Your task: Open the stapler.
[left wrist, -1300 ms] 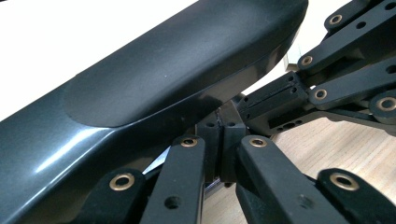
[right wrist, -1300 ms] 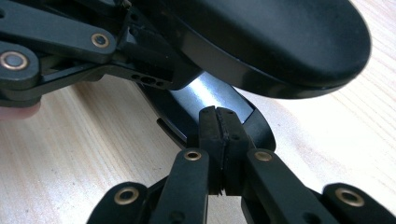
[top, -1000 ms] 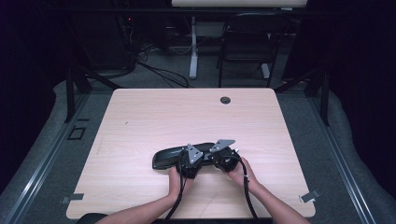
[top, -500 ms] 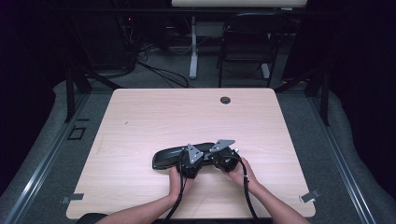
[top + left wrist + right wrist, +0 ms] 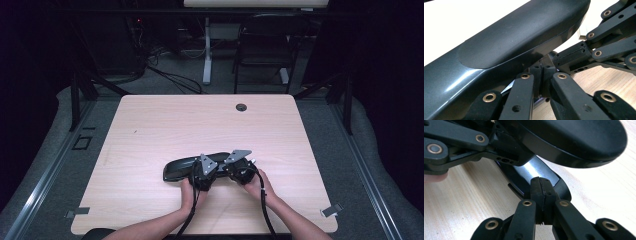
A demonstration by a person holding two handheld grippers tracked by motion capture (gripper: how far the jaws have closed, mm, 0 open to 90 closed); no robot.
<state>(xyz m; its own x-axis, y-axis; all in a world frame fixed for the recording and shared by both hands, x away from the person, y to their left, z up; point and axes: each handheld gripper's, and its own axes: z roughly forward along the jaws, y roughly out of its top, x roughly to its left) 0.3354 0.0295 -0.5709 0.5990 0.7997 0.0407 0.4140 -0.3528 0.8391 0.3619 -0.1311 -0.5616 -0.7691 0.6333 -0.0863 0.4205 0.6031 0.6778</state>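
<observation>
Two grippers sit at the table's (image 5: 150,125) near edge, one per hand: the left gripper (image 5: 202,172) and the right gripper (image 5: 240,167), each with jaws pressed together, gripping nothing. One black case (image 5: 180,169), lid closed, lies just beyond, touching their tips. Farther off, one grommet (image 5: 241,107).

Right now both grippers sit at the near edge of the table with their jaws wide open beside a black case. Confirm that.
One thing is wrong: the jaws are shut, not wide open. The left gripper and right gripper views each show the pads pressed together. The black case and the table are as stated.
</observation>
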